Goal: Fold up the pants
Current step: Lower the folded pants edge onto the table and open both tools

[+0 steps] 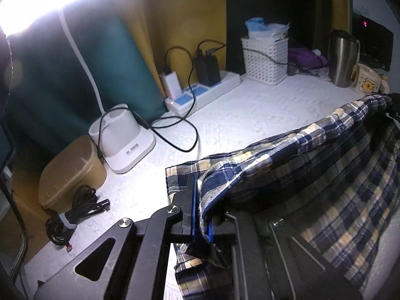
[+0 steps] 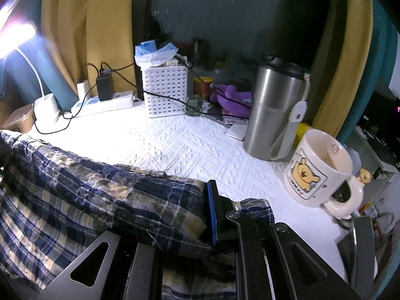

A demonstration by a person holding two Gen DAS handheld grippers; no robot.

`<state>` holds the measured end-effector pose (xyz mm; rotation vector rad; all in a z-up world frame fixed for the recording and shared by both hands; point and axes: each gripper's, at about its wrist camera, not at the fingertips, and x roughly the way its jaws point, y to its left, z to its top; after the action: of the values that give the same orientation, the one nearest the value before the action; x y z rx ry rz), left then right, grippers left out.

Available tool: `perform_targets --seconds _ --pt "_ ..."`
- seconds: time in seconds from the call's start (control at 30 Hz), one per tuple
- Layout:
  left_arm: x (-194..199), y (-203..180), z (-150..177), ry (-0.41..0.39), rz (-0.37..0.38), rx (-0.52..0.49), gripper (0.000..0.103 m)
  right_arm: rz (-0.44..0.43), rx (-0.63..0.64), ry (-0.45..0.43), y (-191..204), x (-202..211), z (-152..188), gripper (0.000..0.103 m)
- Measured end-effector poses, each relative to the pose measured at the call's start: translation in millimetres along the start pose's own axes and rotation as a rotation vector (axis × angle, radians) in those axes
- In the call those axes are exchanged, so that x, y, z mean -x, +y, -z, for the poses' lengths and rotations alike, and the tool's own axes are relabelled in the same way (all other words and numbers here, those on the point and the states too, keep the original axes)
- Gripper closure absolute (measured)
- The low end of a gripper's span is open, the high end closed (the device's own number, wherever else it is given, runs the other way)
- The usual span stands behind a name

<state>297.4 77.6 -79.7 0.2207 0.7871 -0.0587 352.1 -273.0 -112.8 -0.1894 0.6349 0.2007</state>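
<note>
in the left wrist view, the left gripper (image 1: 201, 215) sits at lower centre, its blue-lined jaws pinching a bunched edge of the plaid pants (image 1: 312, 155). the cloth stretches from there toward the right edge of the frame, lifted above the white textured table cover (image 1: 250, 115). a white power strip (image 1: 200, 92) lies at upper centre, a lamp base (image 1: 125, 140) at left.

in the right wrist view, the right gripper (image 2: 200, 212) at lower centre is clamped on the pants (image 2: 87, 195), which run off toward the left edge. a steel tumbler (image 2: 272, 112) stands at right, a bear mug (image 2: 317, 167) just below it, a white basket (image 2: 165, 92) at upper centre.
</note>
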Motion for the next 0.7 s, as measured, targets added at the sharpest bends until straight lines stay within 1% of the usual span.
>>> perform_targets --seconds 0.13,0.2,0.23,0.27,0.4,0.47,0.53,0.6,0.7 --pt "-15 3 -1 0.021 -0.008 -0.009 0.092 0.002 -0.008 0.031 1 -15 1 0.090" --pt "-25 5 -1 0.039 -0.011 -0.014 0.086 0.005 -0.020 0.045 0 -22 0 0.090" --pt "-28 6 -1 0.044 -0.016 -0.014 0.080 0.009 -0.024 0.058 -1 -26 0 0.090" --pt "-33 9 -1 0.052 -0.023 -0.012 0.077 0.010 -0.029 0.075 -2 -31 0 0.090" --pt "-50 26 2 0.092 -0.072 0.033 0.077 0.021 -0.044 0.131 -5 -47 -2 0.090" --pt "-55 34 6 0.109 -0.076 0.053 0.077 0.029 -0.032 0.161 -3 -54 -4 0.090" --pt "-58 41 8 0.115 -0.083 0.075 0.077 0.047 -0.010 0.170 1 -58 -7 0.089" --pt "-60 47 7 0.117 -0.075 0.104 0.077 0.060 -0.005 0.181 1 -61 -9 0.085" --pt "-59 52 4 0.111 -0.043 0.135 0.077 0.081 -0.002 0.175 -1 -59 -14 0.066"
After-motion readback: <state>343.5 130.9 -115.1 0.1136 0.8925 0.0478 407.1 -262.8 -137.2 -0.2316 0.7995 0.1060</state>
